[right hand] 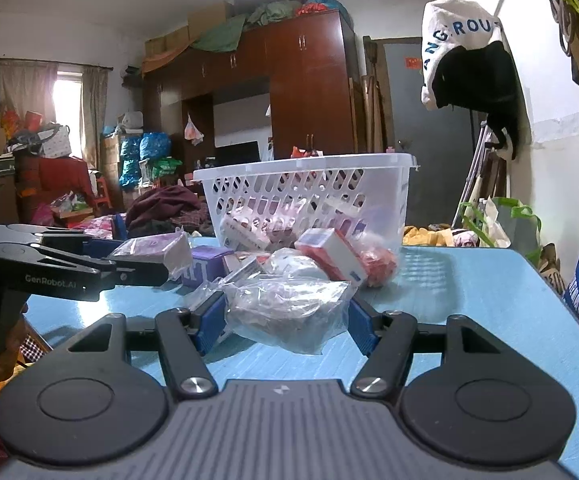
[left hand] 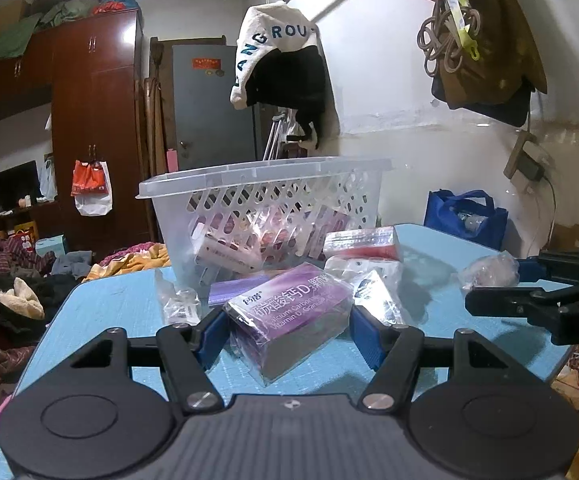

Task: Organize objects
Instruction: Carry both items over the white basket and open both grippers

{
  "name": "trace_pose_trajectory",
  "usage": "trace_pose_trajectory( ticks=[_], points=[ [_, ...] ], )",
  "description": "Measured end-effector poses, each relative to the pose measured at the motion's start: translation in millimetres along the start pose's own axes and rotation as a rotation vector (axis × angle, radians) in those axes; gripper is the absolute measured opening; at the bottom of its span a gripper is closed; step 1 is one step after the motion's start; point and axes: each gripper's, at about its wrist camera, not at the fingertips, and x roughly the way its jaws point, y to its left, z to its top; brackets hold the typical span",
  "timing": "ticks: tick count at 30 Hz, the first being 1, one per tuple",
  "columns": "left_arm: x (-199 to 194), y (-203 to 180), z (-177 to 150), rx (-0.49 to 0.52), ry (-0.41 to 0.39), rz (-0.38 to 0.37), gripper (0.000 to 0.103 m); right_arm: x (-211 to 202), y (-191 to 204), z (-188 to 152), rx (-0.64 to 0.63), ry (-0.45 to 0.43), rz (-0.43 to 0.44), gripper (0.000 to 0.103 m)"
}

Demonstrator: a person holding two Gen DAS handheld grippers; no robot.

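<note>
My left gripper (left hand: 288,332) is shut on a purple medicine box (left hand: 285,300) in clear wrap, its blue pads pressed on both sides just above the blue table (left hand: 109,308). My right gripper (right hand: 285,307) is shut on a crumpled clear plastic bag (right hand: 289,312) with something dark inside. Each gripper shows in the other's view: the left gripper (right hand: 137,259) with the purple box (right hand: 153,249), the right gripper (left hand: 501,285) with the bag (left hand: 489,270). Behind both stands a white lattice basket (left hand: 265,176) (right hand: 305,168) holding several boxes.
Loose packs lie in front of the basket: a red-and-white box (left hand: 361,244) (right hand: 329,252), a flat purple box (left hand: 233,290) (right hand: 205,266) and small wrapped packets. A blue bag (left hand: 465,216) stands beyond the table's far right edge. Clothes and clutter surround the table.
</note>
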Motion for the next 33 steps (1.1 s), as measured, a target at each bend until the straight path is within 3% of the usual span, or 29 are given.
trace_pose_trajectory(
  ticks=[18,22,25,29,33],
  points=[
    [-18.0,10.5,11.9,-0.029,-0.067,0.000,0.069,2.2,1.7,6.7,-0.024,-0.038,0.023,0.066],
    [-25.8,14.3,29.8,-0.040,-0.130,0.011,0.069,2.8,0.2,16.9,-0.028,-0.060,0.023,0.066],
    [-22.4,21.9,56.9,-0.055,-0.161,0.008,0.069,8.5,1.5,35.7,-0.048,-0.084,0.028,0.066],
    [4.5,30.3,104.5,-0.054,-0.181,0.037,0.069,29.8,1.0,84.9,-0.079,-0.138,-0.016,0.066],
    [60.7,43.1,146.6,-0.088,-0.117,0.082,0.069,80.5,-8.9,143.3,-0.079,-0.110,-0.039,0.066]
  ],
)
